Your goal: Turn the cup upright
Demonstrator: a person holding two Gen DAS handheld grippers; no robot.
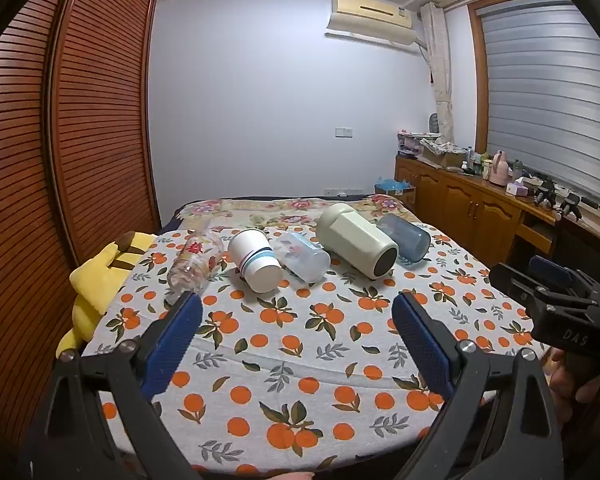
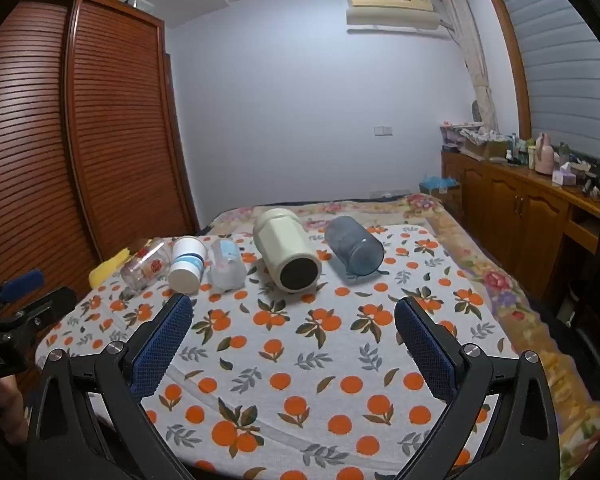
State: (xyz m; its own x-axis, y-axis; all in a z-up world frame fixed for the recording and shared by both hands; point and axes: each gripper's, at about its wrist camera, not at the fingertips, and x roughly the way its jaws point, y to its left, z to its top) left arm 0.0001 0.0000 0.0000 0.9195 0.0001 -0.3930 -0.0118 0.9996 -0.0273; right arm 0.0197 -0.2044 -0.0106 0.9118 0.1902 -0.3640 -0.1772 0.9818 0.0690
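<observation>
Several cups lie on their sides in a row on the orange-print cloth: a clear glass with red flowers (image 1: 194, 262) (image 2: 146, 266), a white paper cup with blue stripes (image 1: 255, 260) (image 2: 187, 264), a frosted plastic cup (image 1: 302, 256) (image 2: 228, 264), a big cream cup (image 1: 356, 240) (image 2: 286, 254), a blue-grey cup (image 1: 406, 238) (image 2: 354, 246). My left gripper (image 1: 298, 312) is open and empty, short of the row. My right gripper (image 2: 294, 314) is open and empty, in front of the cream cup.
A yellow plush toy (image 1: 104, 276) lies at the cloth's left edge. A wooden louvred wardrobe (image 1: 80, 120) stands left. A wooden sideboard (image 1: 472, 200) with clutter runs along the right. The other gripper shows at the right edge of the left view (image 1: 560, 304).
</observation>
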